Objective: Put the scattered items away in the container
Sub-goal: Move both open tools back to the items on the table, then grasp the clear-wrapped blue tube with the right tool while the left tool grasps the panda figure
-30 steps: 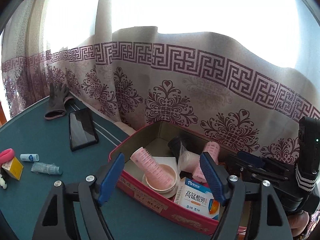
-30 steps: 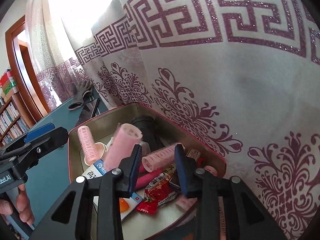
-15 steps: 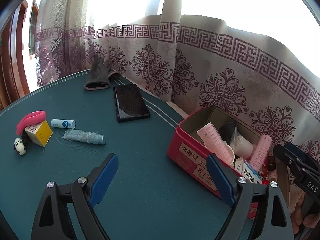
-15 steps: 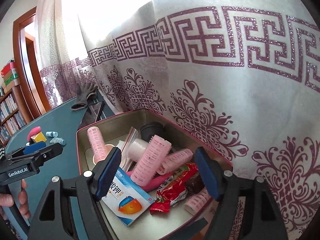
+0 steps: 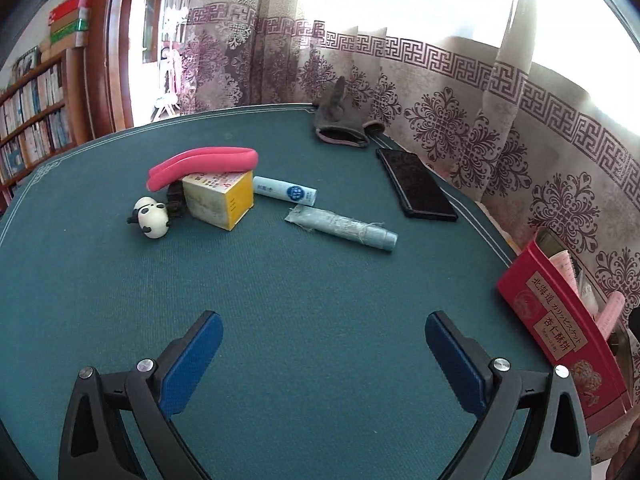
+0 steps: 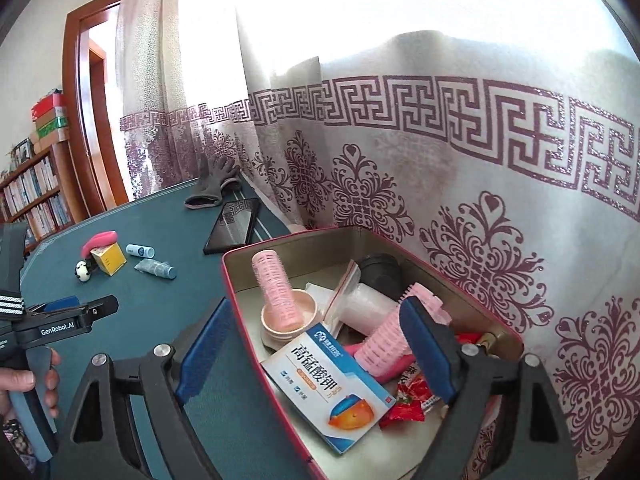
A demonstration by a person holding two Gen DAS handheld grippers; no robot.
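Note:
In the left wrist view my left gripper [image 5: 322, 332] hangs over bare green cloth, its jaws opening wide with nothing between them. Ahead of it lie a grey-green tube [image 5: 344, 226], a white tube [image 5: 285, 191], a yellow box [image 5: 220, 200] under a pink curved piece [image 5: 202, 162], and a panda figure [image 5: 152, 216]. The red tin [image 5: 560, 340] stands at the right edge. In the right wrist view my right gripper [image 6: 316, 316] hovers over the tin [image 6: 320, 248], jaws opening and holding nothing. Pink rollers [image 6: 388, 336], a medicine box [image 6: 332, 388] and a red packet [image 6: 412, 396] lie inside.
A black phone [image 5: 416, 184] and a grey glove [image 5: 338, 126] lie near the patterned curtain [image 5: 520, 120] that hangs along the table's far side. Bookshelves [image 5: 32, 120] and a wooden door frame stand at the left. A hand [image 6: 24, 376] grips the left gripper's handle.
My left gripper swung left from the tin to face the scattered items, and its jaws widened. My right gripper's jaws spread apart and drew back; the pink roller between them now lies in the tin.

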